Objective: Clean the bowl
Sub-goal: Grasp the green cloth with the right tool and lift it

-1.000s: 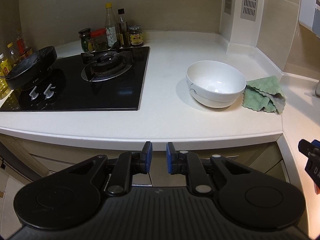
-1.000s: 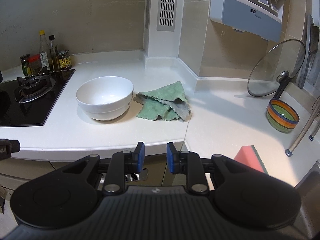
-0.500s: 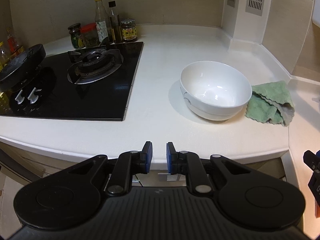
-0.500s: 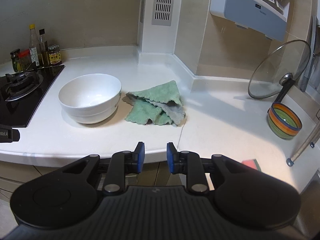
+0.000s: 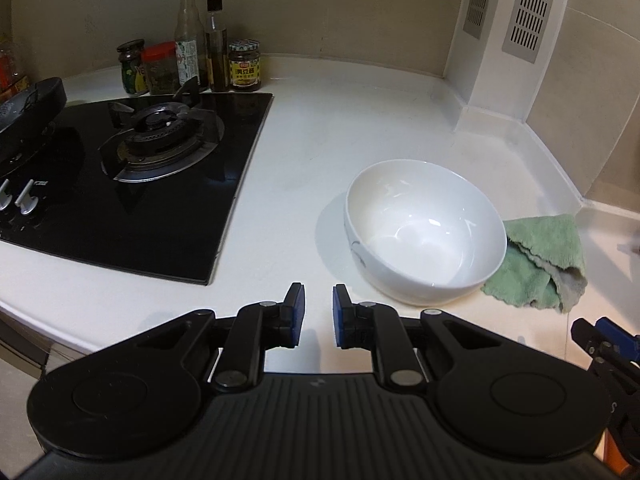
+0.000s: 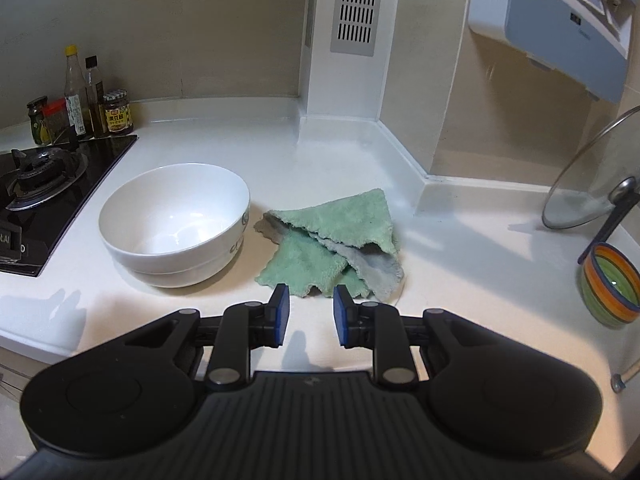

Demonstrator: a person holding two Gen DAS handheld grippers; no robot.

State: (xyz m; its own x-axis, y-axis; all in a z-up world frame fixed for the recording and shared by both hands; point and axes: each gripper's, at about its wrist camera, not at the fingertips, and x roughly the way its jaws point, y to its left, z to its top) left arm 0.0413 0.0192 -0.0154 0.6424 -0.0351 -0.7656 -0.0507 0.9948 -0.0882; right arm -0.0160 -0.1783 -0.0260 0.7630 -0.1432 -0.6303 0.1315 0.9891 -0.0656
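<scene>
Cloth [image 6: 336, 248] pickup first: right gripper [image 6: 308, 312] gapes empty just short of it. Left gripper [image 5: 319, 316], also parted and empty, should steady bowl [image 5: 424, 232] by its rim.

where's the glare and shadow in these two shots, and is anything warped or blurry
Left wrist view: bright glints inside the bowl, a soft shadow on the counter to its left, and the stove edges bow from fisheye. Right wrist view: the gripper shadow falls on the counter at lower left, the striped bowl near the right edge looks smeared, and the cloth stays sharp.
</scene>
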